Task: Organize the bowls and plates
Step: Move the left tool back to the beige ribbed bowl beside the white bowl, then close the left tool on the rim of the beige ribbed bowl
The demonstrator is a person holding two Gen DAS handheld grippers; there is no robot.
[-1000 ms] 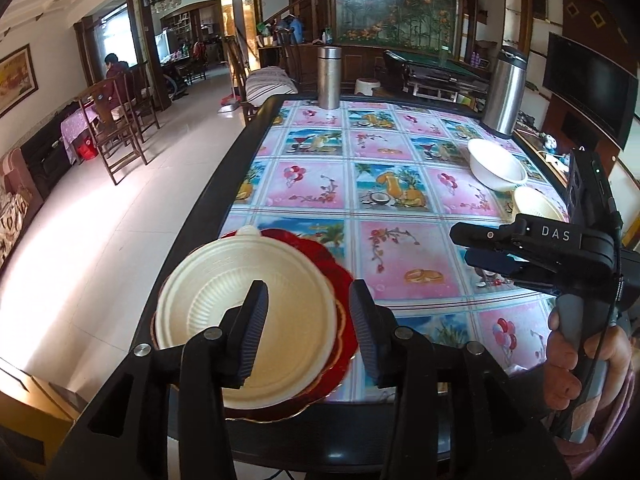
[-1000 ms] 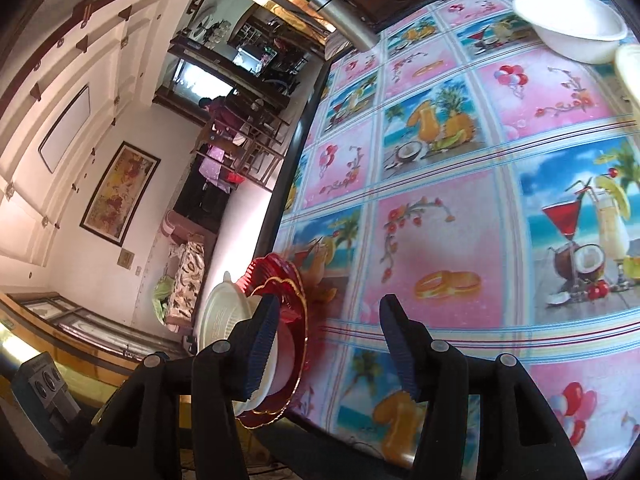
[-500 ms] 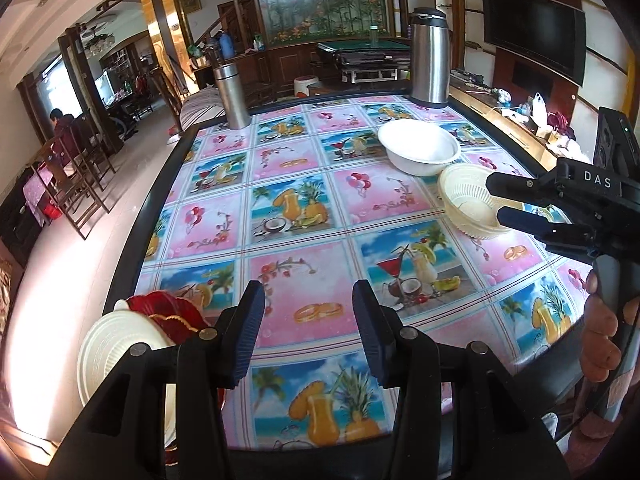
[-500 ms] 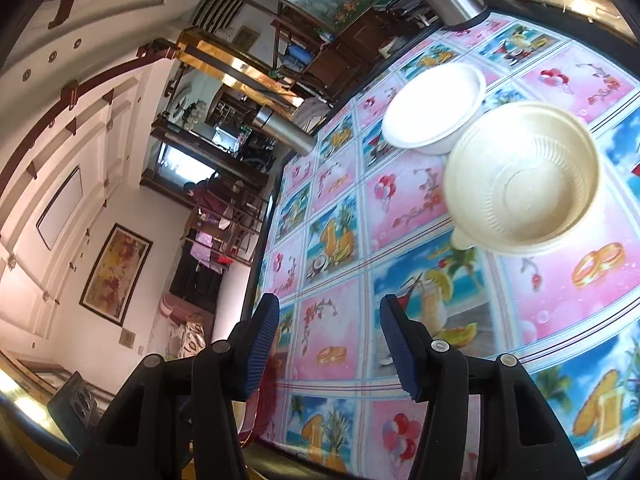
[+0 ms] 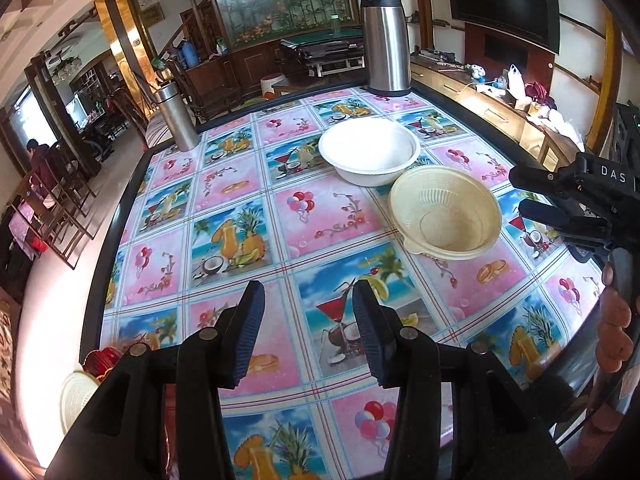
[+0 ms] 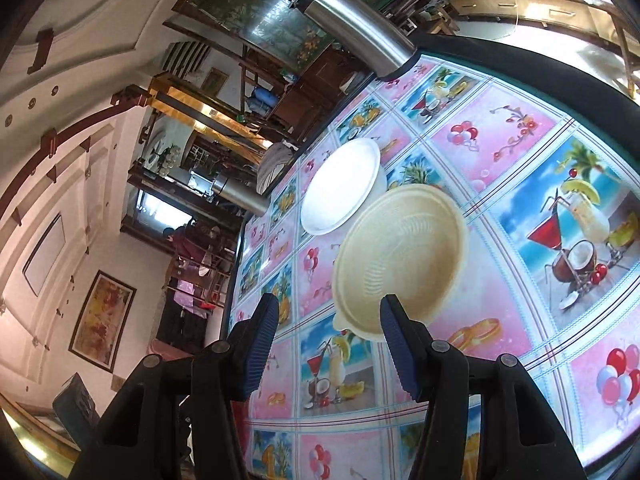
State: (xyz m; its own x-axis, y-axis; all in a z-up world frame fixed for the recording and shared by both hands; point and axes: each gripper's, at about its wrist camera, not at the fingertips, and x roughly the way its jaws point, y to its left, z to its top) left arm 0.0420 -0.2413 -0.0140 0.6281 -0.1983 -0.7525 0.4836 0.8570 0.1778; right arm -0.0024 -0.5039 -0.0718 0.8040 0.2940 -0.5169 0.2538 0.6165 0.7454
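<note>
my gripper (image 6: pixel 326 344): jaws apart, nothing between the pads, over the table
cream bowl (image 6: pixel 400 260): upright on the tablecloth (image 6: pixel 500 320), just past my right fingertip; near rim overlaps the tip in view, contact can't tell
white bowl (image 6: pixel 340 186): behind the cream one, rims close or touching, can't tell
big steel flask (image 6: pixel 352 26): far table corner
small steel flask (image 6: pixel 240 196): far left edge
person (image 6: pixel 188 240): background, by the chairs

Black left gripper (image 5: pixel 306 334), ribbed blue pads, silver screws.
</note>
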